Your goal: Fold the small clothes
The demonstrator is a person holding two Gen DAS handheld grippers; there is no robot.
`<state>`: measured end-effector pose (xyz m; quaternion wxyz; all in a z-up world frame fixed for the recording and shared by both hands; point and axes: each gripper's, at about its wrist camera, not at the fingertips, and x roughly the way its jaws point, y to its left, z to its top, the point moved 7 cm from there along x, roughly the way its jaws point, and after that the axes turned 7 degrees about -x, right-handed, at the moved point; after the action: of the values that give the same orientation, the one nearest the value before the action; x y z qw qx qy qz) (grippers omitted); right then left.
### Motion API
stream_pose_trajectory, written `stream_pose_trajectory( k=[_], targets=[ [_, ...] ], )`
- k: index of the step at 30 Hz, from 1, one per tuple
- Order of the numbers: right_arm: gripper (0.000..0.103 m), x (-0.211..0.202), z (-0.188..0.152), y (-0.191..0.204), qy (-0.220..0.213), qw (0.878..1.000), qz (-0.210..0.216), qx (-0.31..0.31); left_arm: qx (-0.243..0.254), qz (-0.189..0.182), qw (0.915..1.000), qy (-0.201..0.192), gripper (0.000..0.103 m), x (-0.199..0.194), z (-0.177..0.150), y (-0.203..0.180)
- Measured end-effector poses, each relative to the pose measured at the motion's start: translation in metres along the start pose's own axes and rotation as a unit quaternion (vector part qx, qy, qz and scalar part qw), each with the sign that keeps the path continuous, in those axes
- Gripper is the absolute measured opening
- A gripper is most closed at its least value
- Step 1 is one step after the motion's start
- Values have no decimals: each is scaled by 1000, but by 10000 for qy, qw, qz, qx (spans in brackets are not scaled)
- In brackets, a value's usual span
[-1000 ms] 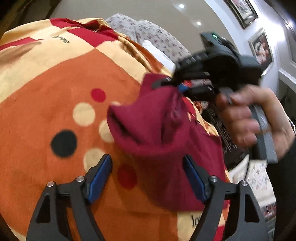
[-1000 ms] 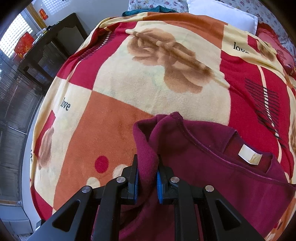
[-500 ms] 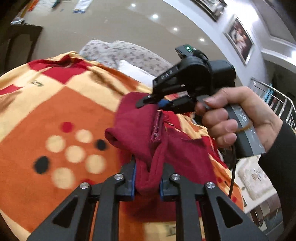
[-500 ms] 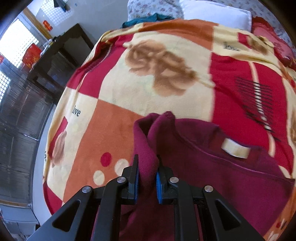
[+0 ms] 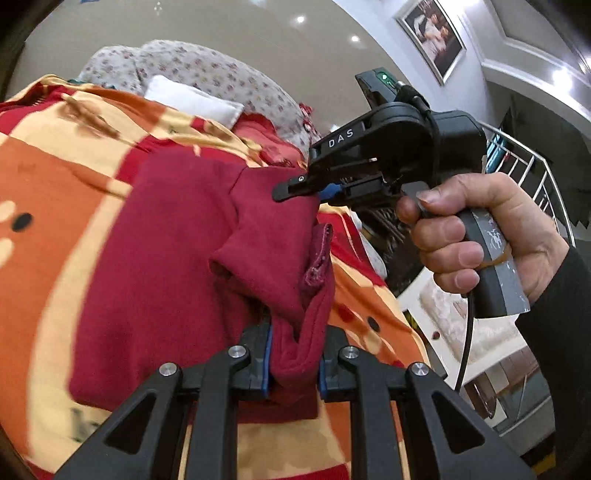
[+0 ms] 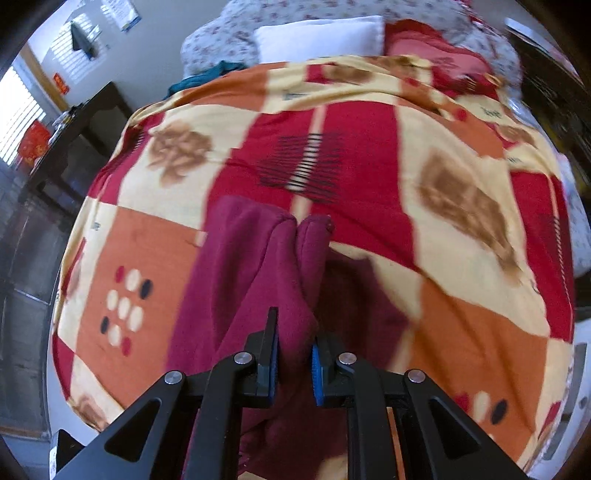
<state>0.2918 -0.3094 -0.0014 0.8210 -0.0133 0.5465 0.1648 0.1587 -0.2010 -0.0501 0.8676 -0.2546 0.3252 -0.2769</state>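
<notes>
A small maroon garment (image 5: 177,258) hangs lifted over the patterned blanket (image 5: 55,177) on the bed. My left gripper (image 5: 293,360) is shut on a bunched fold of its lower edge. In the left wrist view the right gripper (image 5: 317,190), held by a hand (image 5: 476,236), pinches another corner of the same garment higher up. Seen from the right wrist, my right gripper (image 6: 295,363) is shut on a thick fold of the maroon garment (image 6: 240,280), which drapes down and to the left over the blanket (image 6: 461,192).
A white pillow (image 6: 317,37) and floral bedding (image 6: 229,33) lie at the head of the bed. A dark wooden cabinet (image 6: 74,147) stands left of the bed. Framed pictures (image 5: 432,33) hang on the wall, and a railing (image 5: 524,173) is on the right.
The left gripper closed on the garment's edge. Both grippers then rose and swept across the bed with the garment, pulling it off the blanket.
</notes>
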Motion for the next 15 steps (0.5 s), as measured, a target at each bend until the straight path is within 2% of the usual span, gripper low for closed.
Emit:
stream_pose_trajectory(
  k=[5,7,9,12,15],
  targets=[
    [14,6,-23,-33,44,9998,-179,42,104,125,9993,340,19,28,-23,-4],
    [15,20,-32,-42,172,9995,-273,10,56,133,9987,494,25,31,-30,-2],
    [20,33,-38,-50,124,9995,-281,108,-60,-123,9970,761,33,21,-32,-4],
    [34,40,-41,-61,-291,9983,-402,319,48,-346,9932,1107,46,-6,-43,-11],
    [34,18,-42,-66,-901,9931,-412,621,404,-278,9939,986,49,-39,-34,-1]
  ],
)
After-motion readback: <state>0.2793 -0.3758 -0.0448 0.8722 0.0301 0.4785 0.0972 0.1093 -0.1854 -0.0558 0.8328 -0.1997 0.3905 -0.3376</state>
